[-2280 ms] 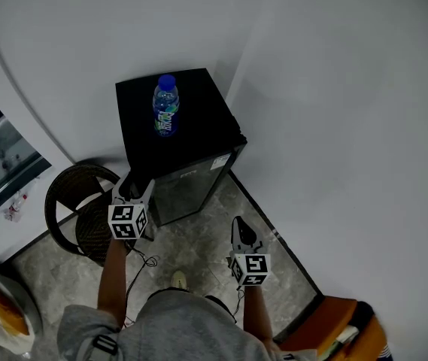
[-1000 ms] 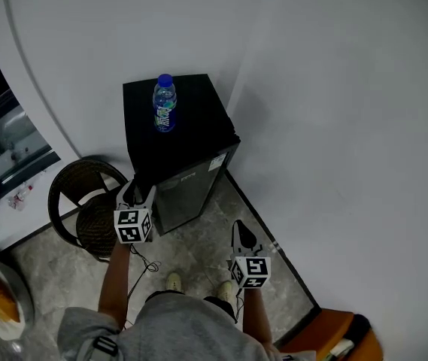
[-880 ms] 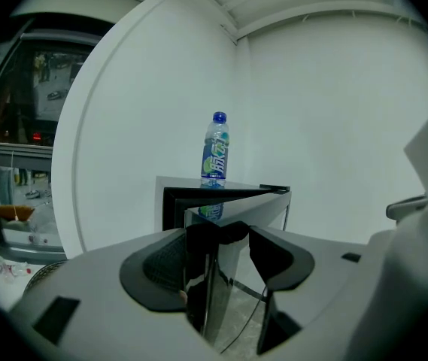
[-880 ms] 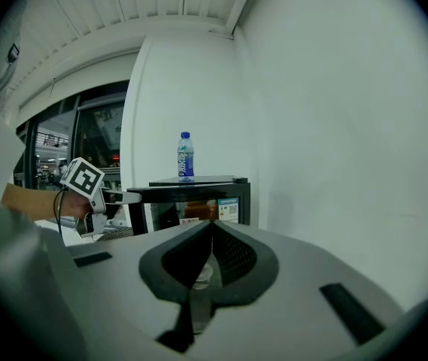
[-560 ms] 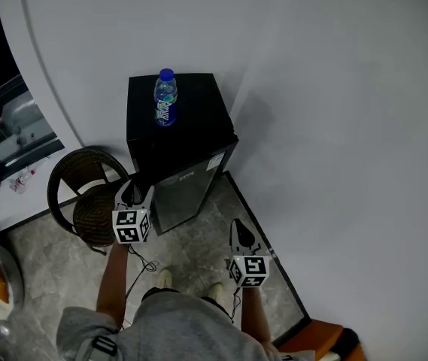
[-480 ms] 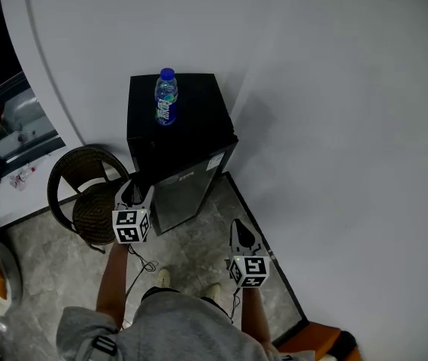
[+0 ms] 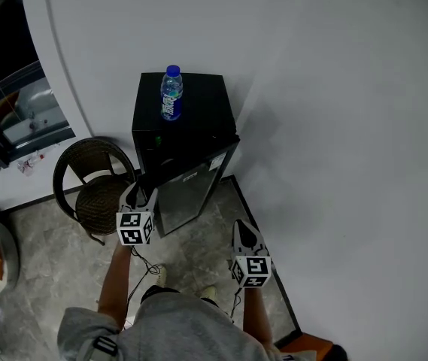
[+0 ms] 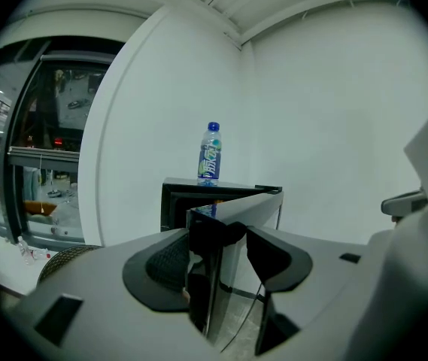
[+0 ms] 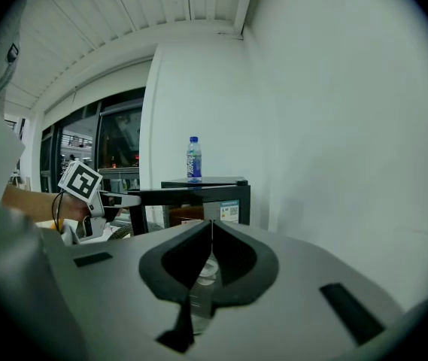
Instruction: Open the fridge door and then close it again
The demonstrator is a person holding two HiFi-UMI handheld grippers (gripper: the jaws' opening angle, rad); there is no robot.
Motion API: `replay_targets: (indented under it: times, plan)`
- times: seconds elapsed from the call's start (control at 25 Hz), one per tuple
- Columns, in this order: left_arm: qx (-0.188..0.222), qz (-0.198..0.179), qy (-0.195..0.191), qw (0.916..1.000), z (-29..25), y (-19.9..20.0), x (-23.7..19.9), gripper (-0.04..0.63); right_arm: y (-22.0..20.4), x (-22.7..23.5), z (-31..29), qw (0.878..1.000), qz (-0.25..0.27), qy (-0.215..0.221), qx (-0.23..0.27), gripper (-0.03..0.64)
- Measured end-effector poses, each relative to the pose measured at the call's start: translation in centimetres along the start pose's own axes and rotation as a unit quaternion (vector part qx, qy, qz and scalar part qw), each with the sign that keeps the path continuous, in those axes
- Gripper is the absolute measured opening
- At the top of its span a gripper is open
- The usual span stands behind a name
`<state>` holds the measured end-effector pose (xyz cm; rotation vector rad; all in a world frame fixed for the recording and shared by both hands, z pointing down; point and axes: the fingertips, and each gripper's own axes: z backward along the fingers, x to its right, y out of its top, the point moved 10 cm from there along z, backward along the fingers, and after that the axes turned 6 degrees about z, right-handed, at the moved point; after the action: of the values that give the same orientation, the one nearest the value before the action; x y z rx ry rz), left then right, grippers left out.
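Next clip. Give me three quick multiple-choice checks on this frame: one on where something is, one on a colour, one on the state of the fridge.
1. Where does the water bottle stand?
A. on the floor
B. on top of the fridge
C. inside the fridge

2. What colour is the bottle's cap?
A. blue
B. red
C. white

3. How does the fridge's door stand?
A. shut flush with the cabinet
B. swung right round against the wall
C. partly open

Answers:
1. B, the head view shows the bottle upright on the black top.
2. A, the cap is blue in the head view and in both gripper views.
3. C, the left gripper view shows the door angled out from the cabinet, with a dark gap behind it.
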<state>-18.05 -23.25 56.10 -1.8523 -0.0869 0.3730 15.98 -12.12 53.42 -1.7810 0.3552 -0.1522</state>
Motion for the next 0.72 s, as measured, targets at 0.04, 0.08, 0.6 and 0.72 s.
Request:
replay_targets:
  times: [0.04, 0.08, 0.6, 0.72]
  plan:
    - [0.0, 0.0, 0.002, 1.0, 0.2, -0.2, 0.3, 0.239, -0.1, 0.2, 0.1, 1.0, 0.001, 0.003, 0.001, 0.025]
    - [0.0, 0.0, 0.004, 1.0, 0.4, -0.3, 0.5, 0.238, -0.2, 0.3, 0.2, 1.0, 0.001, 0.006, 0.001, 0.025]
    - [0.008, 0.002, 0.022, 0.9997, 2.5, -1.2, 3.0, 0.229, -0.3, 1.6, 1.2, 0.999, 0.011, 0.038, 0.006, 0.025]
    - [0.011, 0.002, 0.025, 0.9996, 2.8, -1.5, 3.4, 0.225, -0.4, 1.7, 1.1, 0.999, 0.015, 0.047, 0.009, 0.025]
